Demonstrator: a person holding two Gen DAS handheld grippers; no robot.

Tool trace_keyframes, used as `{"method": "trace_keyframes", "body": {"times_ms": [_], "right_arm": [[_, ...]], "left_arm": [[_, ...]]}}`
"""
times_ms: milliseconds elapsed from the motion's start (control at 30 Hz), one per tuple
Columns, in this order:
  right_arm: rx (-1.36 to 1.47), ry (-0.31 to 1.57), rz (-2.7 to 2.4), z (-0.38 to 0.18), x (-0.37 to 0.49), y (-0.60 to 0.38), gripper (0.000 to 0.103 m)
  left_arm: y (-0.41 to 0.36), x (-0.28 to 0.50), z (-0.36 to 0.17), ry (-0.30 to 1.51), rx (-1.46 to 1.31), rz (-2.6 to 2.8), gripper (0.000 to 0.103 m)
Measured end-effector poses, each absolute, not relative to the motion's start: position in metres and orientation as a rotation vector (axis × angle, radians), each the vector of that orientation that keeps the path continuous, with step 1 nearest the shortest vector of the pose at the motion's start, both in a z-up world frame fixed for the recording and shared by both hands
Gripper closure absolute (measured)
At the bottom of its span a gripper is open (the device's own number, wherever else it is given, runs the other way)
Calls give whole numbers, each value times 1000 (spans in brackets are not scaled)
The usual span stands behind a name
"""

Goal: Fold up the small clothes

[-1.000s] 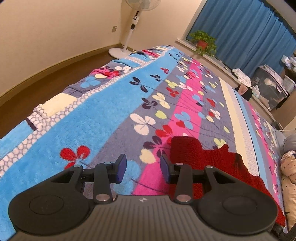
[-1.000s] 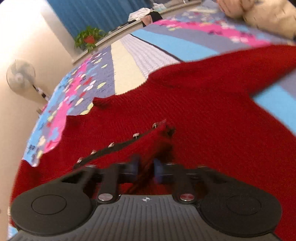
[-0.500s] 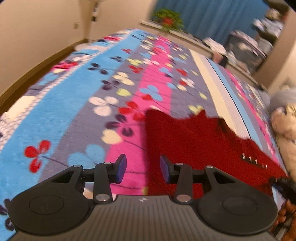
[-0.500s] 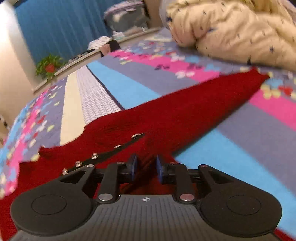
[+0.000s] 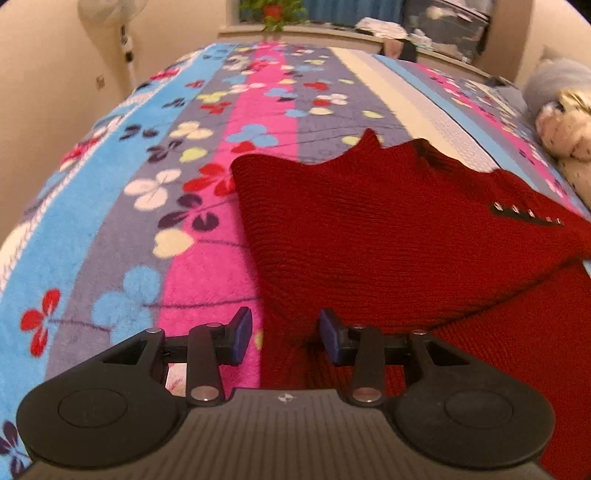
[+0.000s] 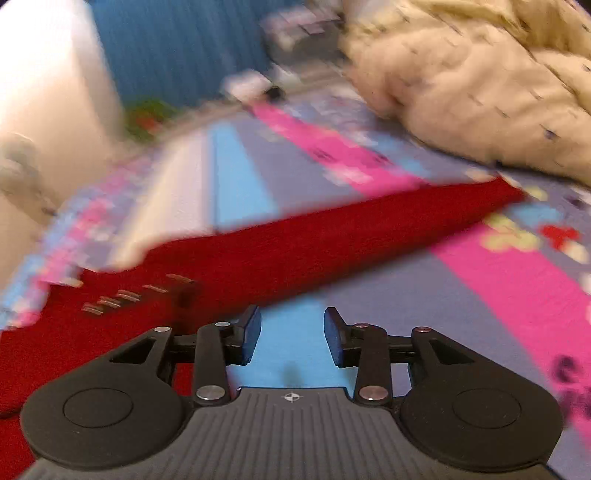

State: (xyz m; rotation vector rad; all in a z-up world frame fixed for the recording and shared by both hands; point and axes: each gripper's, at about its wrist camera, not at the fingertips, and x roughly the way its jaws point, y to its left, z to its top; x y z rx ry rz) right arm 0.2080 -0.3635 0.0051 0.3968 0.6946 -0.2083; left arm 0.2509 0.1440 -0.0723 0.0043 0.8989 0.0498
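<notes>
A small red knitted sweater (image 5: 369, 229) lies on the flowered bedspread (image 5: 147, 184), with one flap folded over its body and a dark strip of metal snaps (image 5: 528, 214) at its right. My left gripper (image 5: 286, 336) is open and empty, low over the sweater's near left edge. In the blurred right wrist view the sweater (image 6: 277, 254) stretches a sleeve to the far right, snaps (image 6: 136, 295) at left. My right gripper (image 6: 291, 339) is open and empty over bare blue blanket, just right of the sweater.
A cream quilt (image 6: 461, 81) is heaped at the right of the bed, also in the left wrist view (image 5: 565, 125). A standing fan (image 5: 110, 22), a potted plant (image 5: 273, 14) and blue curtains (image 6: 177, 48) are beyond the bed's far end.
My right gripper has opened, let go of the sweater's snap edge and moved right onto bare blanket. My left gripper has swung right, bringing the sweater under it, still open.
</notes>
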Motion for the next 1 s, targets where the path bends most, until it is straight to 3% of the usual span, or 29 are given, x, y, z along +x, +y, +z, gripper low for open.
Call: {"method": "trace_keyframes", "body": {"times_ms": [133,467,733,833,900,1000], "right_arm": [[576,594,-323,3,223,-401,51],[784,622,-495,-48,258,-457,47],[766,588,-498,-54,280,-475,47],[758,580,-520,-54,282,-482,64],[779,573,-528,-56,280,-487,87],[785,541,-520,-52,278,-487,91]], "left_arm": [[141,253,-78,900,28,83,46],[155,257,-85,906,-76,92,37],[158,255,-86,907,-90,84,37],[160,255,-86,907,-96,77,37],[160,255,-86,909,-100,76,37],[159,254,-86,907,-91,76,37]]}}
